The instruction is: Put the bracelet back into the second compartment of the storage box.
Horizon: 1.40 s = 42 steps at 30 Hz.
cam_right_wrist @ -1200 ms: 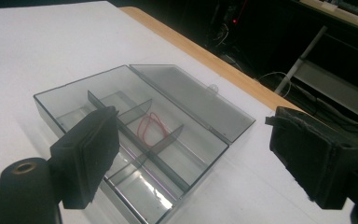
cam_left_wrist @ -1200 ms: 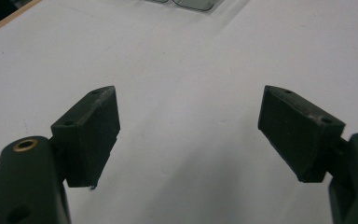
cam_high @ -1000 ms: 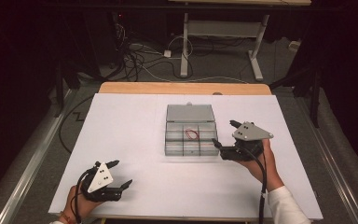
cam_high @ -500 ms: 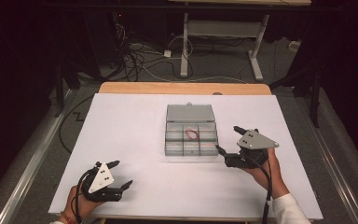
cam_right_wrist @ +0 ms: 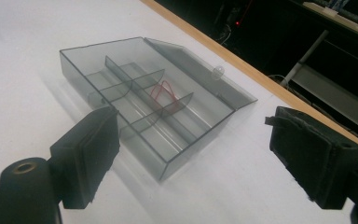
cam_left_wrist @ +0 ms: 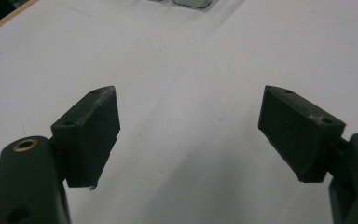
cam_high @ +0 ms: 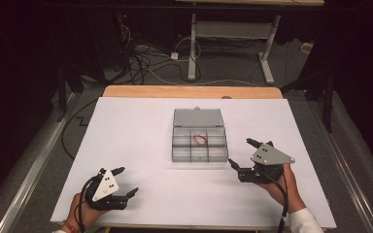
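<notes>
A clear grey compartment box (cam_high: 197, 142) (cam_right_wrist: 149, 107) lies open in the middle of the white table, its lid (cam_high: 197, 117) folded back on the far side. A red rubber band (cam_high: 200, 140) (cam_right_wrist: 164, 91) rests in a middle compartment. My right gripper (cam_high: 245, 153) (cam_right_wrist: 193, 154) stands open just right of the box's near right corner, jaws wide, nothing between them. My left gripper (cam_high: 125, 181) (cam_left_wrist: 189, 133) is open at the near left over bare table, also holding nothing.
The white table top (cam_high: 136, 136) has a wooden strip (cam_high: 189, 91) along its far edge. Beyond it are cables on the floor (cam_high: 145, 53) and the legs of another table (cam_high: 228, 34). A corner of the box (cam_left_wrist: 191, 3) peeks in at the top of the left gripper view.
My right gripper has drawn back from the box toward the near right of the table, still open. The left gripper has stayed where it was.
</notes>
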Motion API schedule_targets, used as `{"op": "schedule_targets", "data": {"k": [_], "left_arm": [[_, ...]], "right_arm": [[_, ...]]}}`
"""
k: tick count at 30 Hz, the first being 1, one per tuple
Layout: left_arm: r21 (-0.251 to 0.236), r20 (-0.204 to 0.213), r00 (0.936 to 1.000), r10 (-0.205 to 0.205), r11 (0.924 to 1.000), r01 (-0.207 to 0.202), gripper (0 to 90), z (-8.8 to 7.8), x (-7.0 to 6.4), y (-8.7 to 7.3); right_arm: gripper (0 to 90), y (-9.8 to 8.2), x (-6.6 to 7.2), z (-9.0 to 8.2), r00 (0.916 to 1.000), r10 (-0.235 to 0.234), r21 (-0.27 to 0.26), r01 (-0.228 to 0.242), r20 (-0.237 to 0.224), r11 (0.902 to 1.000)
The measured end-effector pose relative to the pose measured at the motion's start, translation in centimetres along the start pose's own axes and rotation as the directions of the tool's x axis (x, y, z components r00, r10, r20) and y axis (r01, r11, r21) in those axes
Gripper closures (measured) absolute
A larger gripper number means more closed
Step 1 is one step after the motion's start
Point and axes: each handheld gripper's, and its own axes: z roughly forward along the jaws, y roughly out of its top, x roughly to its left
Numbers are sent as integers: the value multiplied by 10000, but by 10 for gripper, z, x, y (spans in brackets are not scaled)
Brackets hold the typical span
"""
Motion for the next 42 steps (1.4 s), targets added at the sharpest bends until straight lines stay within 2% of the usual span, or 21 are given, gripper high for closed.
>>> {"op": "schedule_targets", "data": {"k": [15, 25, 33, 42], "left_arm": [[33, 32, 10000, 81, 10000, -81, 196, 0, -1, 0], [7, 52, 10000, 84, 10000, -84, 196, 1, -2, 0], [52, 59, 9999, 145, 9999, -145, 196, 1, -2, 0], [42, 43, 9999, 144, 9999, -144, 196, 2, -3, 1]], "right_arm": [[164, -19, 3, -13, 9999, -38, -12, 38, 114, 10000], [164, -33, 2, -24, 9996, 132, -77, -130, 256, 9999], [164, -45, -1, -34, 9983, 285, 51, -288, 517, 9996], [163, -60, -3, -41, 9974, 391, 214, -405, 603, 9990]]}}
